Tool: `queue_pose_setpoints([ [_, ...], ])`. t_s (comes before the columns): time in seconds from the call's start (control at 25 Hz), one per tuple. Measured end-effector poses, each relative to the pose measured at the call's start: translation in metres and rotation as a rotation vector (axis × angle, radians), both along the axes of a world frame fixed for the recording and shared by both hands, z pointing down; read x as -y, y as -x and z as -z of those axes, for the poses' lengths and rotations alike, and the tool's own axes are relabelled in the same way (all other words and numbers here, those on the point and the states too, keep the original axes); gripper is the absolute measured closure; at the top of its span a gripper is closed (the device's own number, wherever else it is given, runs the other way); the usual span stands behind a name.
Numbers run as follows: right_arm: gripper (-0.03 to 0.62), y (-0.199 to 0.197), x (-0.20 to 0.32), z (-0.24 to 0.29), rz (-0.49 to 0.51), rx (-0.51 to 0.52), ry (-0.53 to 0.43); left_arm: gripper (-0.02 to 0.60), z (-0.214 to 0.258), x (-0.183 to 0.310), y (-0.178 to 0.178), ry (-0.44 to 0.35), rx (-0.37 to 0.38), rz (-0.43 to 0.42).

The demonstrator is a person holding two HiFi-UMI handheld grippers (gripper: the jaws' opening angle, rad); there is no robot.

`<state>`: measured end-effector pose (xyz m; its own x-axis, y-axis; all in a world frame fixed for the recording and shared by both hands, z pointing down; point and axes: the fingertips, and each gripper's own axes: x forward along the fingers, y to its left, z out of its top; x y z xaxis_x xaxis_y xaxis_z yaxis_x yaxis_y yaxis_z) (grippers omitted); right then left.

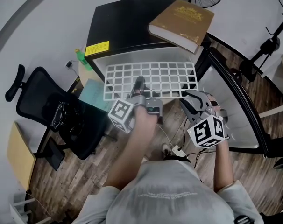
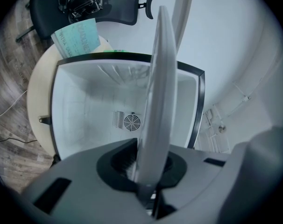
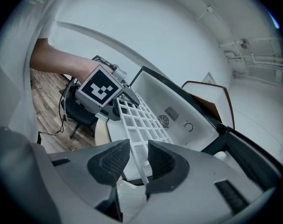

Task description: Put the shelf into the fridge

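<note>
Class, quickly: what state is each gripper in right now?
Left gripper: closed on the shelf.
Right gripper: open, the shelf's edge between its jaws.

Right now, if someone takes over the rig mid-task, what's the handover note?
Left gripper: shut on the near edge of the white wire shelf.
Right gripper: open, jaws astride the shelf's right front corner, pads not pressing.
The mini fridge has its door open; the shelf lies flat at its mouth, mostly outside.
Done: shelf brought up.
To do: slide it in, release.
</note>
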<state>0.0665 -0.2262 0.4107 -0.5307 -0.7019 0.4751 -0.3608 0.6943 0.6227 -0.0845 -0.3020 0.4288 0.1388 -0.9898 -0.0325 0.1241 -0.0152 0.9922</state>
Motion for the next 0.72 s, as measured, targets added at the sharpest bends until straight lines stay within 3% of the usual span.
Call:
queue_pose_setpoints([
  [0.72, 0.462, 0.0001, 0.0000, 0.0031, -0.004, -0.029, -0.056, 0.546, 0.0003, -0.0009, 0.0021, 0.007, 0.004, 0.046],
])
